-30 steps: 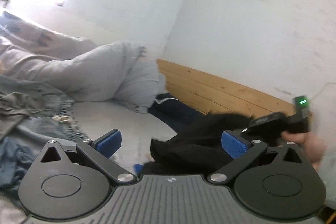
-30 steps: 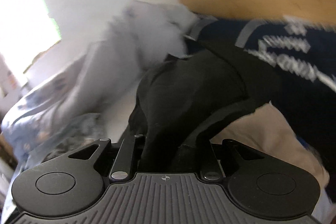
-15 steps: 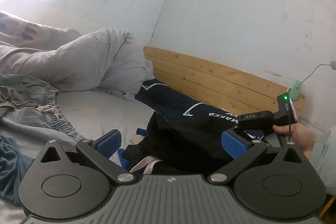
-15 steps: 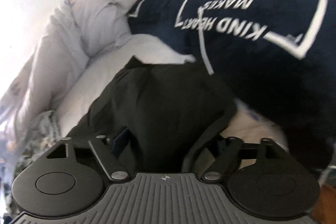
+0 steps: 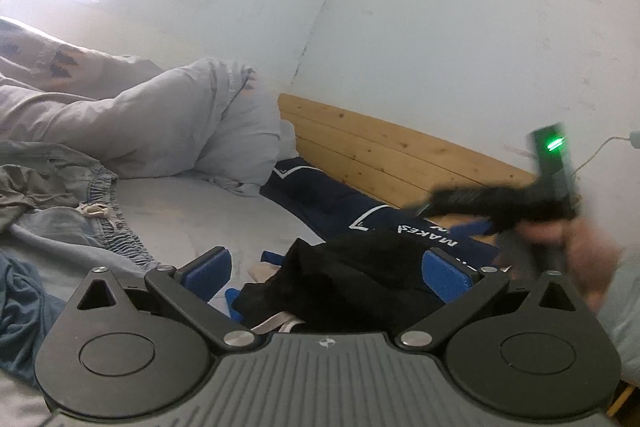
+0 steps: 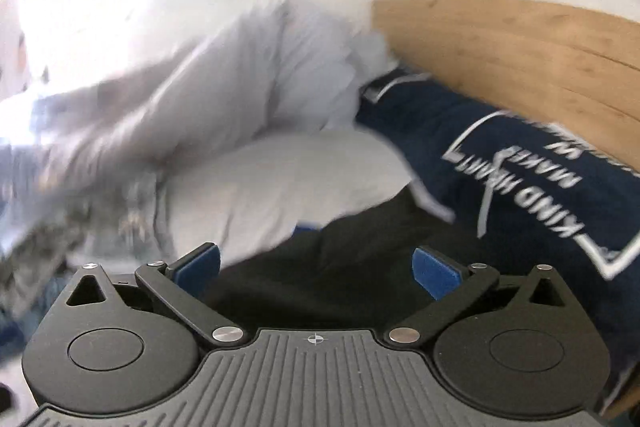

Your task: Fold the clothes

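Note:
A folded black garment [image 5: 352,279] lies on the bed, on top of a beige piece and something blue. My left gripper [image 5: 328,273] hovers just before it, open, with the cloth lying loose between its blue pads [image 5: 208,269]. In the right wrist view the same black garment [image 6: 340,267] lies under my right gripper [image 6: 318,267]. Its jaws are opening wide and the pads [image 6: 436,271] do not press on the cloth. From the left wrist view the right gripper [image 5: 500,205] is a blur, lifted off the garment in a hand [image 5: 580,247].
A navy pillow [image 6: 500,155] with white lettering lies against the wooden headboard [image 5: 400,155]. A bunched grey duvet [image 5: 160,115] fills the back left. Denim clothes [image 5: 80,223] are heaped at the left. Bare grey sheet [image 5: 208,211] shows between them.
My right gripper opened and let go of the black garment, then drew back and rolled. The garment now rests on the bed. My left gripper stayed almost still.

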`<action>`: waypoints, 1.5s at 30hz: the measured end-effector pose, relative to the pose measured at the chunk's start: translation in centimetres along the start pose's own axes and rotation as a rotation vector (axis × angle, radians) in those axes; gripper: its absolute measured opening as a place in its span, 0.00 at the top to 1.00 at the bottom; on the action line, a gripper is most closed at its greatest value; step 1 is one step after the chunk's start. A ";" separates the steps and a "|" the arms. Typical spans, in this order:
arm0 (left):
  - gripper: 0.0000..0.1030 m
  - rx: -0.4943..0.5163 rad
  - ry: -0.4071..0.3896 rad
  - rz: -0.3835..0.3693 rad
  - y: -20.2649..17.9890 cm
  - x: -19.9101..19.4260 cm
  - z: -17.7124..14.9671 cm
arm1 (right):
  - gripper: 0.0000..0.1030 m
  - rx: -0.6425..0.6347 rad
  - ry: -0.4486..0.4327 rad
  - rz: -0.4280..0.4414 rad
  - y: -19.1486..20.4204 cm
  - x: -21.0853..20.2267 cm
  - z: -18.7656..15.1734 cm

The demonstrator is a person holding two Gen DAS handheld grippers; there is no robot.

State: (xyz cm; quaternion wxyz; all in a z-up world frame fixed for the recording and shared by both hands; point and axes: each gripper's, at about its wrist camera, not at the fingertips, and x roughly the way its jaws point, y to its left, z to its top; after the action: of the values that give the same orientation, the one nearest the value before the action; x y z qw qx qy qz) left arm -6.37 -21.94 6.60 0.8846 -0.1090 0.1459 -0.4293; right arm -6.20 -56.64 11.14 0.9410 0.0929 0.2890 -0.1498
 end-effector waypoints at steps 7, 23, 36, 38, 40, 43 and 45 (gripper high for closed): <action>0.00 -0.021 0.014 0.019 1.0 0.1 -0.1 | 0.00 -0.074 0.213 -0.109 0.8 8.2 -3.5; 0.00 -0.074 0.003 0.046 3.1 -1.8 1.1 | 0.00 -0.044 0.203 -0.131 2.7 5.1 -3.1; 0.00 -0.117 -0.046 0.116 4.3 -7.4 3.9 | 0.00 -0.055 0.027 0.066 11.2 -11.9 -1.8; 0.00 -0.156 -0.016 0.138 4.8 -8.3 4.5 | 0.00 -0.061 0.039 0.094 13.1 -14.3 -1.8; 0.00 -0.219 0.030 0.163 5.7 -9.5 5.5 | 0.00 -0.074 0.039 0.140 14.9 -16.8 -1.8; 0.00 -0.254 -0.012 0.178 6.5 -12.3 6.3 | 0.00 -0.078 0.052 0.214 17.0 -19.3 -1.9; 0.00 -0.266 -0.040 0.181 7.0 -14.1 6.7 | 0.00 -0.076 0.060 0.255 18.3 -20.0 -2.1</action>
State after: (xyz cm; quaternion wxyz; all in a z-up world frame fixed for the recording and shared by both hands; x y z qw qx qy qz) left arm -7.23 -6.05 13.00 0.9002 -0.2200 0.1930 -0.3225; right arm -16.86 -34.38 22.47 0.9462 0.0976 0.3083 -0.0150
